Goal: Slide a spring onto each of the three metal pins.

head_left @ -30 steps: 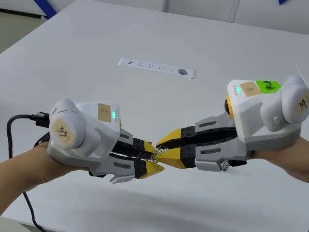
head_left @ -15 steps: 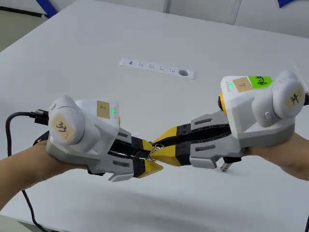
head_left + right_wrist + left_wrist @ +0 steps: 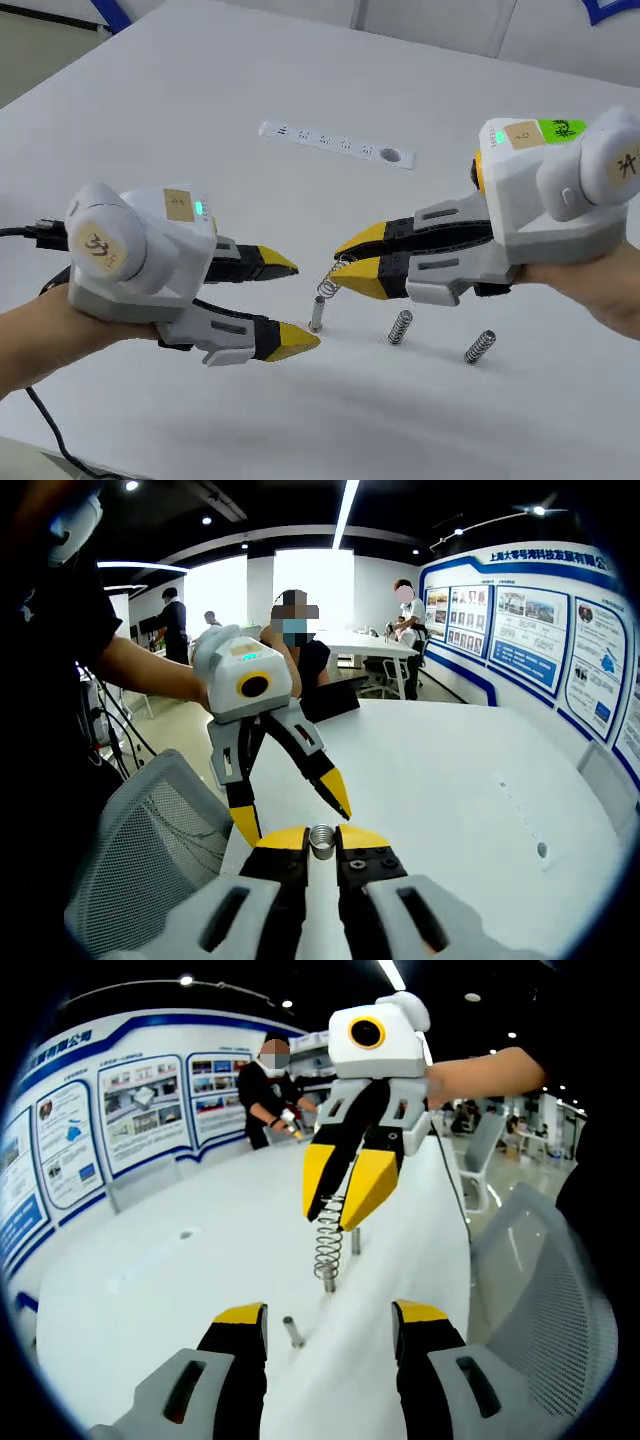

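Right hand-held gripper: jaws nearly closed, pinching the end coils of a spring. The spring droops at a slant toward a bare pin standing on the surface. Left hand-held gripper: jaws spread wide, holding nothing, tips near the pin. Second spring and third spring stand to the right of the pin, apart from each other, both leaning.

Risks, as judged:
- The spring hangs crooked, so its lower mouth may catch on the pin's top edge and buckle or kick sideways instead of sliding down.
- The grip is on a few end coils (thin purchase). A hard squeeze could flatten them; a slack hold could let the spring drop and roll.
- Letting go before the coils are over the pin would leave the spring lying on the surface.
- The wide left jaws sit close, and a nudge could knock the pin or the spring.

Hard to make out:
- Whether the spring's lower end touches the pin or hangs just above it.
- Any pins inside the second and third springs are hidden by the coils, so their seating is a guess.
- In the left gripper view the held spring overlaps something upright behind it, and I cannot separate the two.
- In the right gripper view the spring shows end-on, its length hidden.
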The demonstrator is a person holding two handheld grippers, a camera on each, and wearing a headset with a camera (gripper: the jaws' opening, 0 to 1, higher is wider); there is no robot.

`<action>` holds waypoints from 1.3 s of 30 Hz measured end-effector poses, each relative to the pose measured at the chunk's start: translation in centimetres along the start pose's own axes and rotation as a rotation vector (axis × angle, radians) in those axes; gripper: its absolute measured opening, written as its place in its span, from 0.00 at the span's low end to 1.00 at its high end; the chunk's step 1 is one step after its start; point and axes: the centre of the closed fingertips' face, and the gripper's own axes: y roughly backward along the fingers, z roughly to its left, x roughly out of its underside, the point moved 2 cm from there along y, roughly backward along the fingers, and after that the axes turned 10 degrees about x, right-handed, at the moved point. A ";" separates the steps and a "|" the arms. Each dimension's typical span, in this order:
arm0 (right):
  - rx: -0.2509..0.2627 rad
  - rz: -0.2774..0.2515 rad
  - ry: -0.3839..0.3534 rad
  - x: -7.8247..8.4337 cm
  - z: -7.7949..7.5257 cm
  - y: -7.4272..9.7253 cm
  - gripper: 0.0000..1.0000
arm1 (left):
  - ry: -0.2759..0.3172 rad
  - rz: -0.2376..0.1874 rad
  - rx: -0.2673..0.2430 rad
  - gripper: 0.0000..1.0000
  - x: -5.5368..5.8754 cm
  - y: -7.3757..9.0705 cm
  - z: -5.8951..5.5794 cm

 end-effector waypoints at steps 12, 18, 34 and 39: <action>0.058 0.090 -0.009 2.1 -3.0 -2.9 0.11 | 0.032 0.041 -0.047 0.75 1.7 1.5 0.9; 0.056 0.150 -0.010 3.7 -3.3 -4.9 0.11 | 0.043 0.073 -0.055 0.85 2.4 1.9 0.9; 0.043 0.279 -0.028 6.3 -3.0 -6.8 0.11 | 0.110 0.054 -0.085 0.90 3.6 3.1 1.1; 0.049 0.302 -0.039 7.2 -3.1 -7.1 0.11 | 0.120 0.043 -0.104 0.95 3.5 3.1 1.5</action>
